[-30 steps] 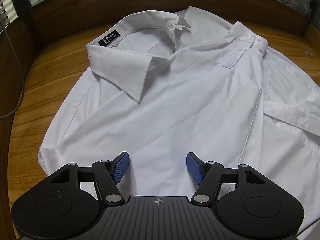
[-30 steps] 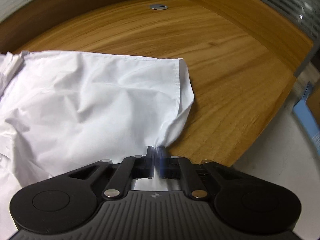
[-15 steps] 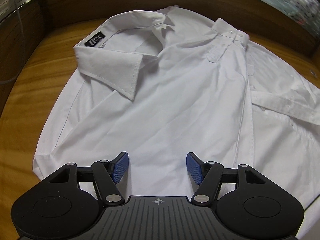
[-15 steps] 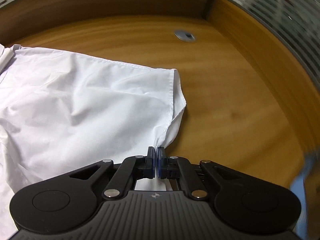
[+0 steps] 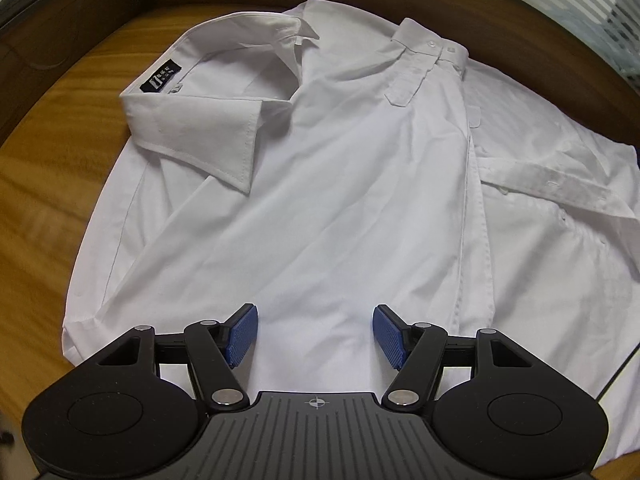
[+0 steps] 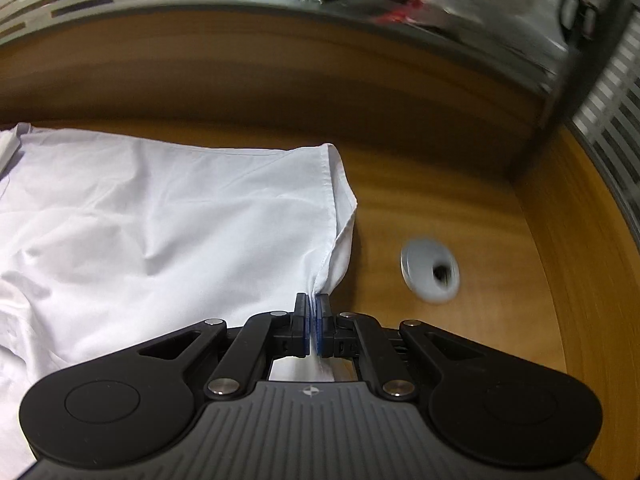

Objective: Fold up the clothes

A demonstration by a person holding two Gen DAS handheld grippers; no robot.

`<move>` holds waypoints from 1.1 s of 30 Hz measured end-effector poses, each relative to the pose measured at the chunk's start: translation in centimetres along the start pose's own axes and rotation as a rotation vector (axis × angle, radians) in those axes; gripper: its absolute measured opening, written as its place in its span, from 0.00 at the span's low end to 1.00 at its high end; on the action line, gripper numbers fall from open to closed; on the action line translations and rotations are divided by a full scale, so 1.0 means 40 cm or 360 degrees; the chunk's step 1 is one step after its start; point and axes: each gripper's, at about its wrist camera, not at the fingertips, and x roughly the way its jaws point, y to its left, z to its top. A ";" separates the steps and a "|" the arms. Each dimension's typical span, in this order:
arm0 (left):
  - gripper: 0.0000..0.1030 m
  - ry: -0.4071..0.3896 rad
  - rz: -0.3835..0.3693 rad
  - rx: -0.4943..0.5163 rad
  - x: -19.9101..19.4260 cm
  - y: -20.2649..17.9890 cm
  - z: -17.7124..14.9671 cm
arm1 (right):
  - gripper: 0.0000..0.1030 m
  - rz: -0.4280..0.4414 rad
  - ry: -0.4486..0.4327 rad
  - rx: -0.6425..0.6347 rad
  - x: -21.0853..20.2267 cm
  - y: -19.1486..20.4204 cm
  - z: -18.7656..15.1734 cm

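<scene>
A white collared shirt [image 5: 340, 208] lies spread on the wooden desk [image 5: 44, 168], its collar [image 5: 200, 132] with a black label at the upper left and a buttoned cuff [image 5: 436, 46] folded across the chest. My left gripper [image 5: 314, 334] hovers over the shirt's lower front, open, with only flat cloth below its blue pads. In the right wrist view my right gripper [image 6: 313, 312] is shut on a corner of the shirt's hem [image 6: 332, 276], and the cloth [image 6: 160, 232] trails off to the left.
A grey cable grommet [image 6: 430, 276] sits in the desk just right of the held corner. A wooden back panel [image 6: 280, 72] and striped glass partitions [image 6: 608, 128] close off the desk's far and right sides.
The right gripper has carried the shirt corner across the desk; the grommet, once far off, now lies close at its right. The left view has slid over the shirt and rolled, jaws unchanged.
</scene>
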 end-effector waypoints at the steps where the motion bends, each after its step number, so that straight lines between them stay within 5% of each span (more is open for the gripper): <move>1: 0.65 -0.0004 0.0009 -0.0028 -0.004 0.000 -0.004 | 0.05 0.0021 -0.0003 -0.0009 0.009 -0.010 0.015; 6: 0.65 -0.0023 0.0052 -0.0122 -0.025 0.014 -0.011 | 0.10 0.0071 -0.0026 -0.0012 0.020 -0.073 0.042; 13: 0.65 -0.0054 0.0064 -0.0173 -0.028 0.016 0.026 | 0.10 0.0086 -0.0008 0.0052 -0.038 -0.149 -0.025; 20: 0.65 -0.0050 0.0064 -0.0054 -0.036 -0.007 0.024 | 0.41 0.0357 0.0106 0.0178 -0.051 -0.156 -0.117; 26: 0.65 -0.0046 0.0117 -0.0085 -0.054 0.022 0.008 | 0.49 0.0353 0.0167 0.0222 -0.012 -0.131 -0.155; 28: 0.65 -0.0050 0.0141 -0.0123 -0.061 0.041 0.004 | 0.47 0.0354 0.0165 0.0237 -0.003 -0.128 -0.157; 31: 0.65 -0.0060 0.0166 -0.0233 -0.075 0.077 -0.001 | 0.01 0.0372 0.0165 0.0246 0.001 -0.123 -0.153; 33: 0.65 -0.0070 0.0183 -0.0317 -0.087 0.103 -0.005 | 0.00 0.0335 0.0141 0.0236 0.002 -0.123 -0.140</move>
